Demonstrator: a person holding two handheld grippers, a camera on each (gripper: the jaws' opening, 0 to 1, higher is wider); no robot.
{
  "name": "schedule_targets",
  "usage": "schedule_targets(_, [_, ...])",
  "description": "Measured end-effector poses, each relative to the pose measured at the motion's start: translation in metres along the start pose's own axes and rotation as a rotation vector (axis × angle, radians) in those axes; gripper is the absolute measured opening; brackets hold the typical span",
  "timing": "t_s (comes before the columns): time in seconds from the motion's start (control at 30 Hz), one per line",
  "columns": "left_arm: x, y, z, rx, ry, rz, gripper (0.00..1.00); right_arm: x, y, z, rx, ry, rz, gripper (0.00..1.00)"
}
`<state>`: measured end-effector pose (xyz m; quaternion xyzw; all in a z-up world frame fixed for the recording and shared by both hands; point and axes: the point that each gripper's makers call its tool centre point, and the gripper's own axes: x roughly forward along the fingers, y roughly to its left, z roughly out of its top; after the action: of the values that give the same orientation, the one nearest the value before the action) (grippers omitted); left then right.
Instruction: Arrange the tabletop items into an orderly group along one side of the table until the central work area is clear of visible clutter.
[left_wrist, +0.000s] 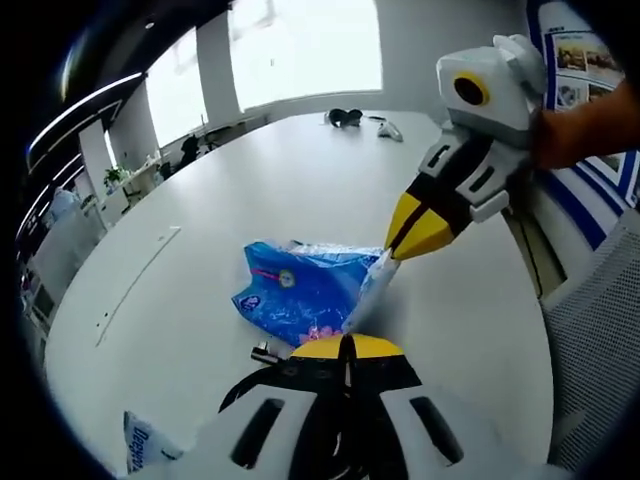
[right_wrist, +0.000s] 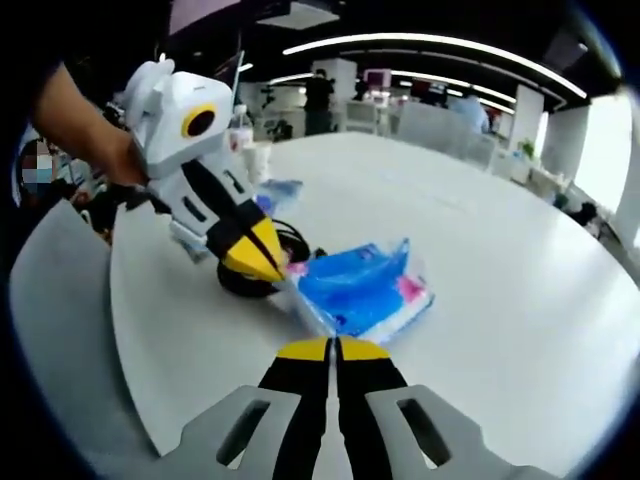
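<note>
A blue tissue packet (left_wrist: 300, 290) (right_wrist: 365, 290) lies on the white table (left_wrist: 250, 190) (right_wrist: 500, 250). Its clear end seam runs taut between both grippers. My left gripper (left_wrist: 347, 345) is shut at the near end of that seam; in the right gripper view it (right_wrist: 275, 265) comes in from the left, tips at the packet's corner. My right gripper (right_wrist: 333, 348) is shut at the packet's near edge; in the left gripper view it (left_wrist: 400, 245) reaches down from the upper right and pinches the seam.
A black coiled cable (left_wrist: 262, 352) (right_wrist: 245, 282) lies beside the packet under the left gripper. A small printed packet (left_wrist: 140, 440) sits at the table's near edge. Black headphones (left_wrist: 345, 117) lie far across. A mesh chair (left_wrist: 600, 330) stands at the right.
</note>
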<state>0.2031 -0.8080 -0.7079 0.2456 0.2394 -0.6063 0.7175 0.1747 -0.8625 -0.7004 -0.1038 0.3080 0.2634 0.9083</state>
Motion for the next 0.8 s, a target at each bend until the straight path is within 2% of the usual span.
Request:
schedule_targets(0.2, [0.007,-0.001,0.001,-0.008,0.007,-0.009,0.0,0.0,-0.003,-0.01,0.025,0.023,-0.011,0.0])
schedule_targets(0.37, [0.015,-0.007,-0.009,-0.023,0.045,-0.034,0.02,0.002,-0.003,-0.016,0.034,0.04,-0.008,0.0])
schedule_targets(0.5, [0.019,-0.008,-0.011,-0.027,0.06,-0.029,0.03,0.003,-0.003,-0.02,0.03,0.054,-0.011,0.0])
schedule_targets(0.8, [0.021,-0.01,-0.011,-0.051,0.056,-0.032,0.06,0.003,-0.003,-0.026,0.02,0.06,-0.011,0.0])
